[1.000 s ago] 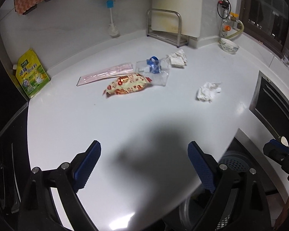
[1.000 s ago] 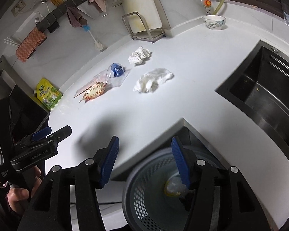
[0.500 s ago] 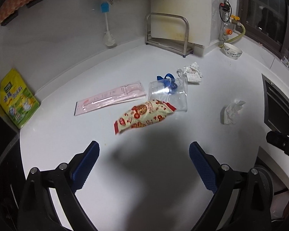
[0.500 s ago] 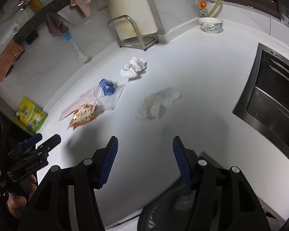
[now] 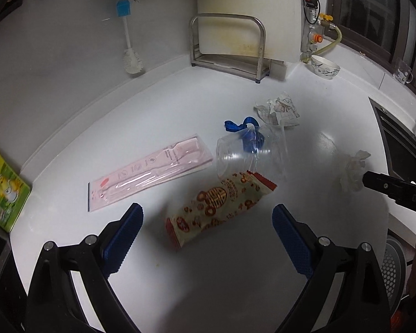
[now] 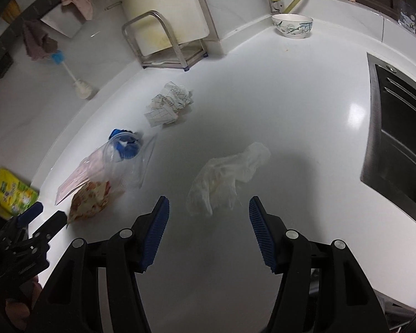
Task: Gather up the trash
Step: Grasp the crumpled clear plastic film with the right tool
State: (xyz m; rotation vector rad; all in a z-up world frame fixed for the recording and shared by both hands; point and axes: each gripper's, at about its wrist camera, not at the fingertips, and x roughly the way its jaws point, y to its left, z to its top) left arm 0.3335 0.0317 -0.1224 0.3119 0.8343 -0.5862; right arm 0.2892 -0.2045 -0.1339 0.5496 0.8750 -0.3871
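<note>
Trash lies on the white counter [image 5: 180,277]. A red patterned snack wrapper [image 5: 222,202] lies just ahead of my open, empty left gripper [image 5: 208,238]. Behind it are a clear plastic bag with a blue piece [image 5: 249,149], a pink flat packet [image 5: 149,174] and a crumpled printed paper [image 5: 280,108]. A crumpled white tissue [image 6: 227,177] lies just ahead of my open, empty right gripper [image 6: 208,233]. The wrapper [image 6: 91,199], the clear bag [image 6: 124,152] and the paper [image 6: 169,102] show to its left.
A mesh bin [image 5: 393,266] stands below the counter's front edge at right. A sink [image 6: 399,138] is at right. A metal rack [image 5: 230,50], a brush [image 5: 130,55], a bowl [image 6: 291,25] and a yellow-green pouch [image 5: 2,188] stand along the counter's back and left.
Both grippers moved forward over the counter, away from the bin. The wrapper now lies close before the left gripper and the tissue close before the right one. Both stayed open.
</note>
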